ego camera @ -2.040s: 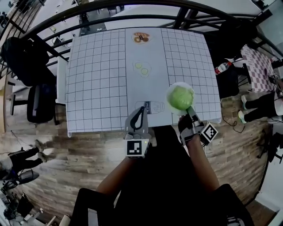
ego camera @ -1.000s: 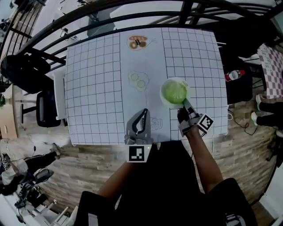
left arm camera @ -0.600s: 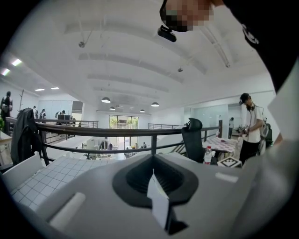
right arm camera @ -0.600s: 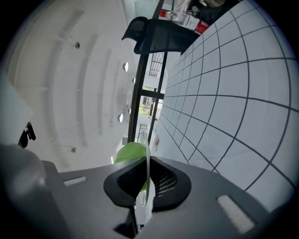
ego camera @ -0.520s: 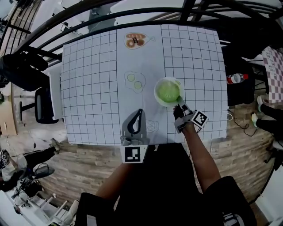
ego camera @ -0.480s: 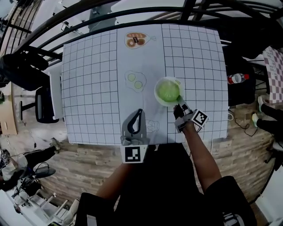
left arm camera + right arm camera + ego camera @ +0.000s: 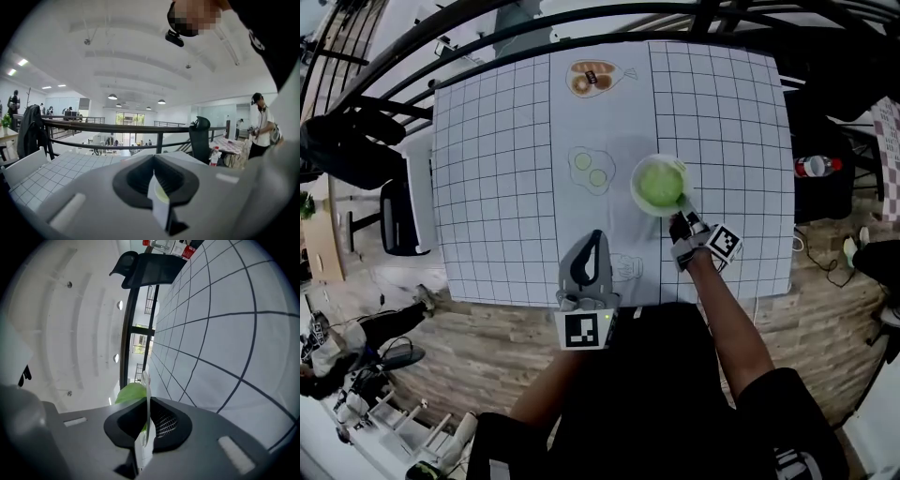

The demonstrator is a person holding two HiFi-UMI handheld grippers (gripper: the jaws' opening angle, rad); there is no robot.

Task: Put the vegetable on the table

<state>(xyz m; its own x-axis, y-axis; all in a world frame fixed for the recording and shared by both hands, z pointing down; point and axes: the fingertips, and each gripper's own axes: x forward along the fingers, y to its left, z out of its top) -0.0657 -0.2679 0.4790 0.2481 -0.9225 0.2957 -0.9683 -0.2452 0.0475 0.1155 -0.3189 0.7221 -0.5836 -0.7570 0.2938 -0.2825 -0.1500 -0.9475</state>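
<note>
A green leafy vegetable lies on a white plate over the gridded table, right of the middle strip. My right gripper is shut on the plate's near rim. In the right gripper view the rim runs between the jaws of the right gripper, with the green vegetable behind it and the table surface close alongside. Whether the plate rests on the table I cannot tell. My left gripper is shut and holds nothing above the table's front edge; the left gripper points out over the railing.
Food pictures are printed on the middle strip: bread, round slices and a bottle shape. A dark railing runs behind the table. A chair stands at the left, a bottle at the right.
The right gripper has carried the plate with the vegetable from the table's front right corner inward toward the middle. The left gripper has stayed shut near the front edge.
</note>
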